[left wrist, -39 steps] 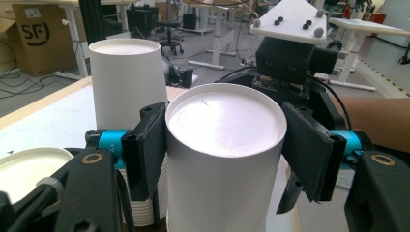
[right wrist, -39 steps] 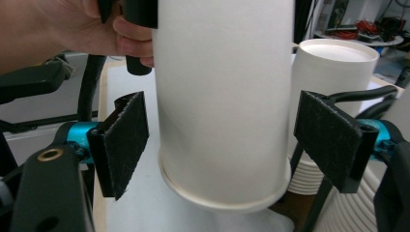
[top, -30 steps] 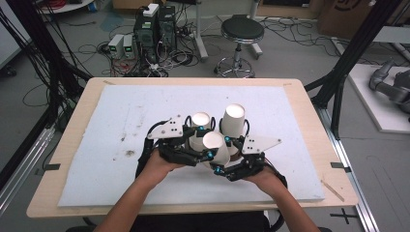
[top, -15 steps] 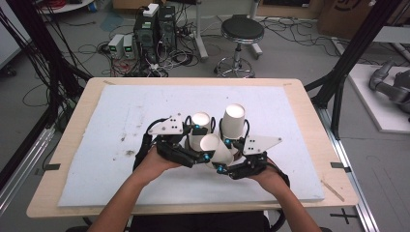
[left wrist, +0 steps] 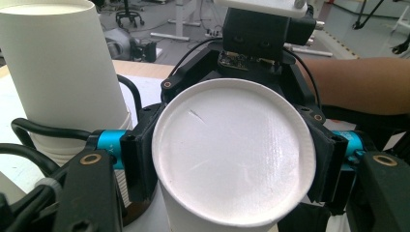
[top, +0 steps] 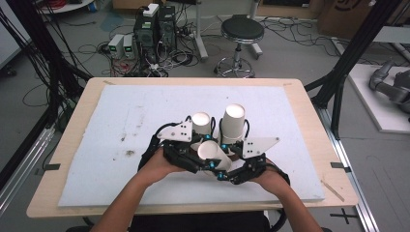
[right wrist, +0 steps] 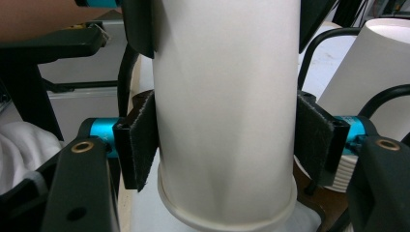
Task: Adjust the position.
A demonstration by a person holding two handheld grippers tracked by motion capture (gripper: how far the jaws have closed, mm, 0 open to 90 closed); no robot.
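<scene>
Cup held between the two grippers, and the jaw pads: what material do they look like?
The cup looks like white paper: matte wall, rolled rim, slightly scuffed recessed base. The pads of the right gripper look like black foam or felt, with a fuzzy, light-absorbing surface; which one I can't tell.

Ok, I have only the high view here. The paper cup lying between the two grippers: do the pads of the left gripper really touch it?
Observer: Yes. In the left gripper view both pads press on the paper cup; the left gripper has just been closing its jaws on it.
Operator: Which end does that camera face?
Observer: The closed bottom, a recessed white disc.
Operator: And the right gripper?
Observer: Its pads press the cup's wall near the rolled rim; its jaws too have just been closing.
</scene>
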